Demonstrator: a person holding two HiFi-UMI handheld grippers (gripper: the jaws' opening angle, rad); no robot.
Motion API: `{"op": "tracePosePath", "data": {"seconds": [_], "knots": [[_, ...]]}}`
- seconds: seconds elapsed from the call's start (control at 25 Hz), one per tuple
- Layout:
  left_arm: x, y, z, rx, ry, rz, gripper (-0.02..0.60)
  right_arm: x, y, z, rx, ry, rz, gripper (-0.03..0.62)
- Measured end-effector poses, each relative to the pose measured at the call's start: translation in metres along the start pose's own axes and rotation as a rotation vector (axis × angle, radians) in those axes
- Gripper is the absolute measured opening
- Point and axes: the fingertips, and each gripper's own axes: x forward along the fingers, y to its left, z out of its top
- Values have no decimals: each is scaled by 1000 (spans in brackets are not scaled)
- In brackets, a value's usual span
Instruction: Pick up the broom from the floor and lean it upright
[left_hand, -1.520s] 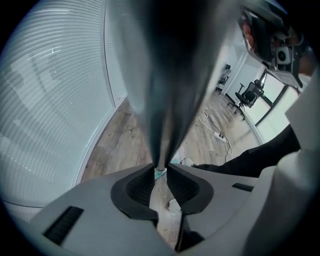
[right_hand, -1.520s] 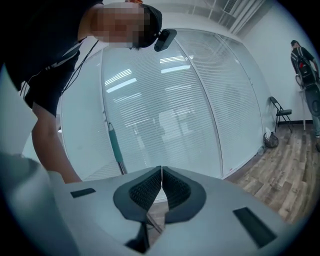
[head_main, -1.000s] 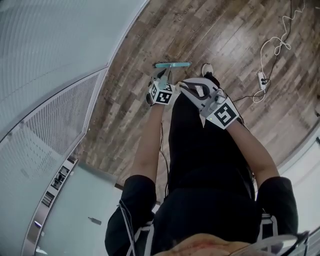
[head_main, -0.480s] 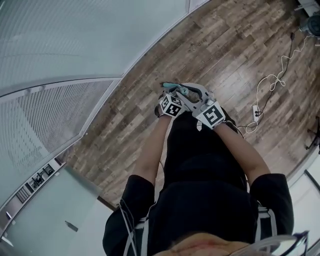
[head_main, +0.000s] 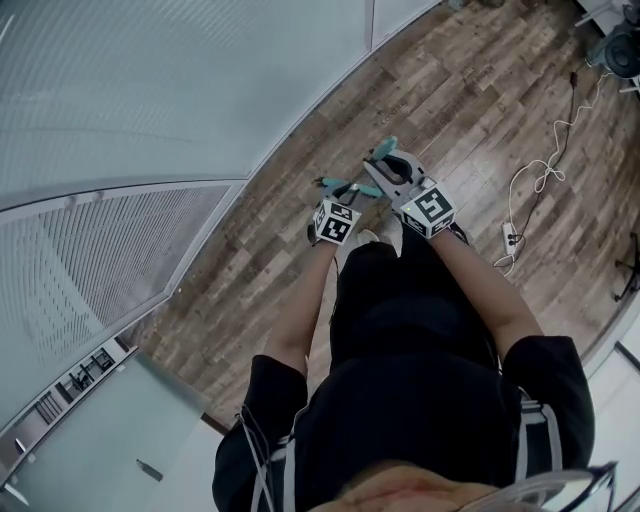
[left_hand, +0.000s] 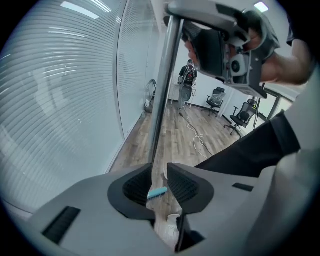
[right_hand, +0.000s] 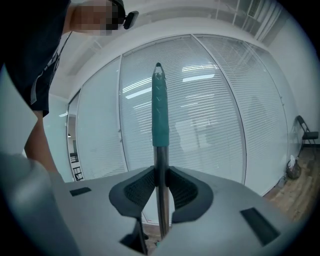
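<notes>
Gripping the broom (right_hand: 160, 115) with both: left claw (left_hand: 159, 173) pinches the pole low, right claw (right_hand: 160, 173) has just been closing, now pinching it below the teal grip (right_hand: 160, 107), brush end toward the floor (head_main: 470, 90).

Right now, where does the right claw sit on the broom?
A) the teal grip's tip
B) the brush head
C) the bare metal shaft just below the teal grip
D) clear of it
C: the right claw has just been closing, and its pads press the broom on its bare metal shaft, the teal grip starting right above.
</notes>
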Motion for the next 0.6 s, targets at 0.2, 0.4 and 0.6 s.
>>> {"op": "tracePosePath", "data": {"seconds": [0.2,0.4,0.6], "knots": [[7,9,18,-54,-13,12,94,13,-62,4,-8,-15,28,92],[19,30,63,-101,-68,31,94,46,-155,-4,-1,32,111,92],[44,41,124,-191,-80,25,94,78,-252,-17,35,92,207,92]]}}
